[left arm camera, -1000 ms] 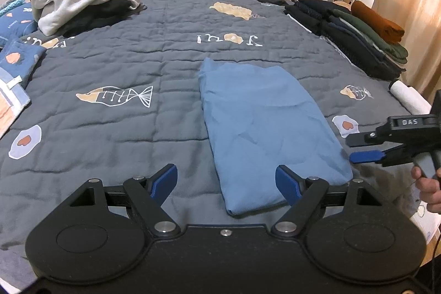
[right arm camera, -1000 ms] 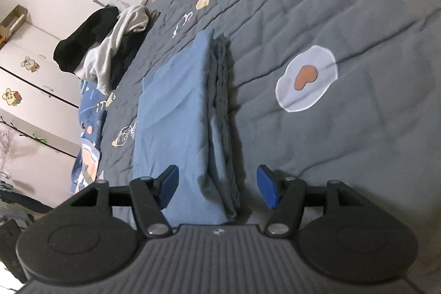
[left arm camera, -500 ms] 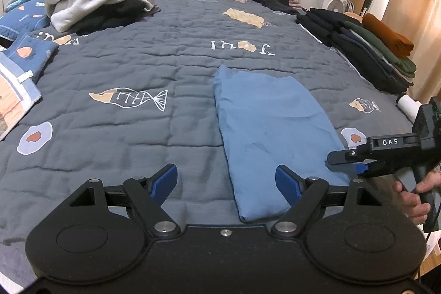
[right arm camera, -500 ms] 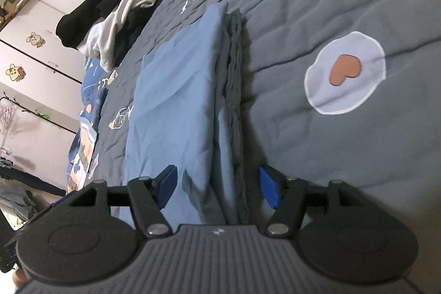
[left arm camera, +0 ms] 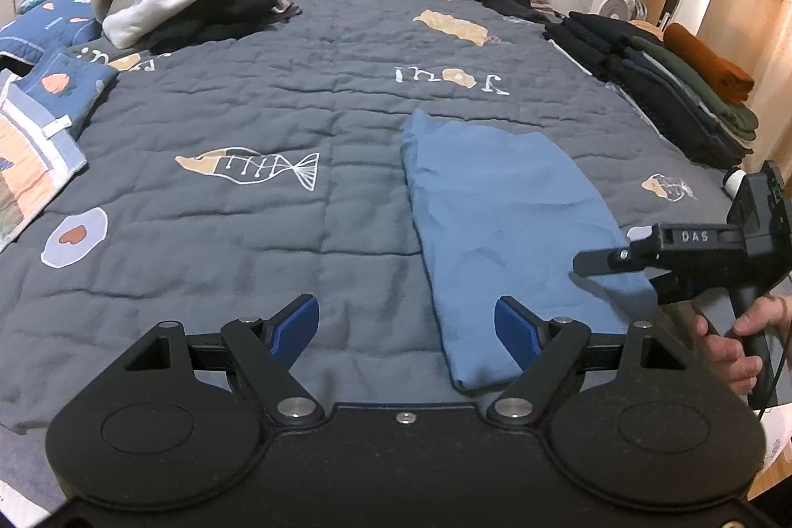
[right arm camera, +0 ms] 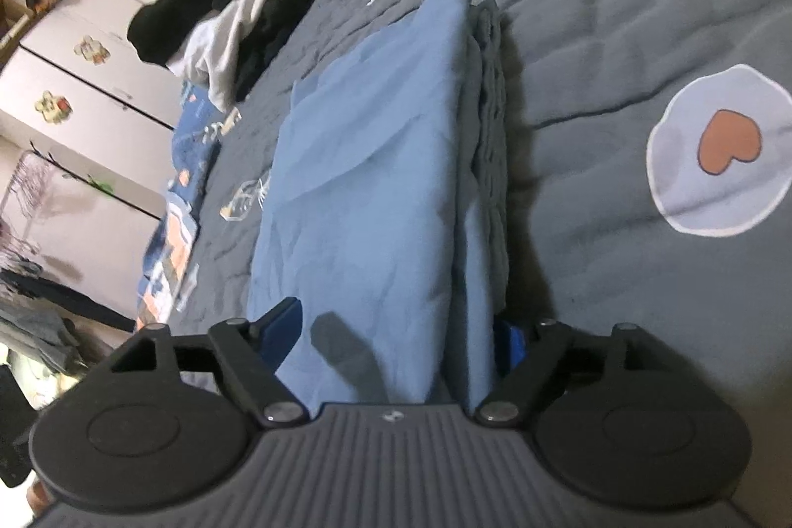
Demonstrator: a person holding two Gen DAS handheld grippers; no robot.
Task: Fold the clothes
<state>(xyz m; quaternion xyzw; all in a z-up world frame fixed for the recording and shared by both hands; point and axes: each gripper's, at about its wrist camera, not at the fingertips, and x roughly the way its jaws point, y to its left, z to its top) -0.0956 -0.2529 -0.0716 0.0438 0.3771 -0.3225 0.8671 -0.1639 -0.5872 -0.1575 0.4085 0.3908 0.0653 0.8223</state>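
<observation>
A blue garment (left arm camera: 500,211), folded into a long, lightly creased strip, lies on the grey quilt (left arm camera: 208,241) right of centre, its layered edges stacked along the right side. Your right gripper (right arm camera: 396,335) straddles the strip's near right edge, jaws opening with the cloth between them. Your left gripper (left arm camera: 406,322) hovers wide and empty, the strip's near end just beside its right finger.

Soft indoor light, fisheye warp, slight blur
</observation>
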